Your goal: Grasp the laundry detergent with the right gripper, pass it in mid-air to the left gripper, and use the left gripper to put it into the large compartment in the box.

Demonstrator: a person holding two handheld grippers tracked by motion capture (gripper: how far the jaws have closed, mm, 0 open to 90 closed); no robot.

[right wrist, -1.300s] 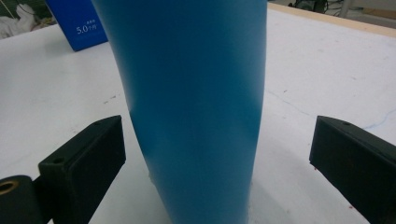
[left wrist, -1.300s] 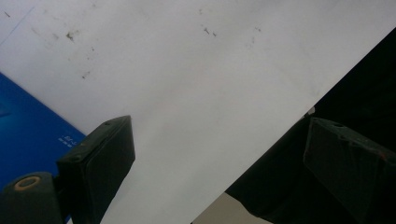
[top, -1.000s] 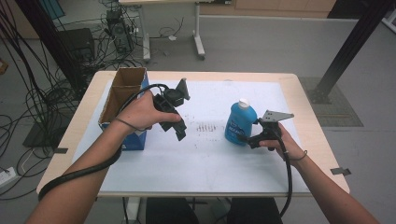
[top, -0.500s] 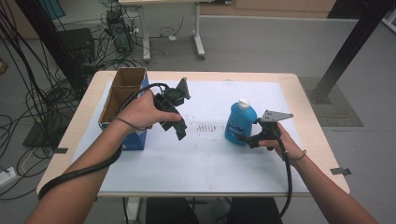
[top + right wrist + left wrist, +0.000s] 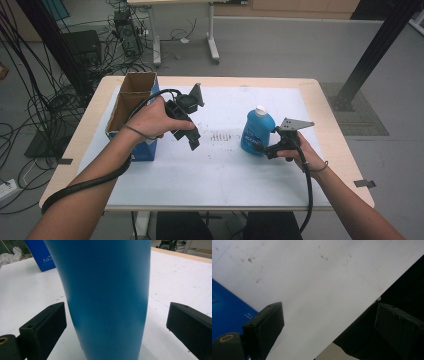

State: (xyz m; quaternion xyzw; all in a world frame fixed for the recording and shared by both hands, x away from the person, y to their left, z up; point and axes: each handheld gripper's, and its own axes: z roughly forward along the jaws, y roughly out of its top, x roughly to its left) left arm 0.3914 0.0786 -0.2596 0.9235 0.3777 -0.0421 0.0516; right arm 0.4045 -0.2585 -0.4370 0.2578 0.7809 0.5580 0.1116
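Nothing moved since the earlier frames: both hands and the bottle parked where they were.

Wide white-covered table [image 5: 220, 175], set as a plain working surface. At its left edge an open cardboard box [image 5: 131, 107] with blue sides, mouth up, probably waiting to receive something. Right of centre, standing upright on the white cover, well apart from the box: blue bottle [image 5: 257, 132] with a white cap, kept vertical and so easy to take from the side.

Left gripper [image 5: 191, 142] lifted above the table just beside the box, tilted downward, jaws spread wide with nothing between them; apparently held clear and idle. Right gripper [image 5: 263, 150] low at the bottle's base, approaching level from the person's side, seemingly lined up for a grasp around the body.

From above, hard to judge whether contact is made. Right gripper view settles it: blue body [image 5: 105, 297] between the jaws, a clear gap at either pad, so not yet clamped. Left gripper view adds bare white cover [image 5: 317, 285], a corner of the box's blue side [image 5: 227, 310], and the table edge.
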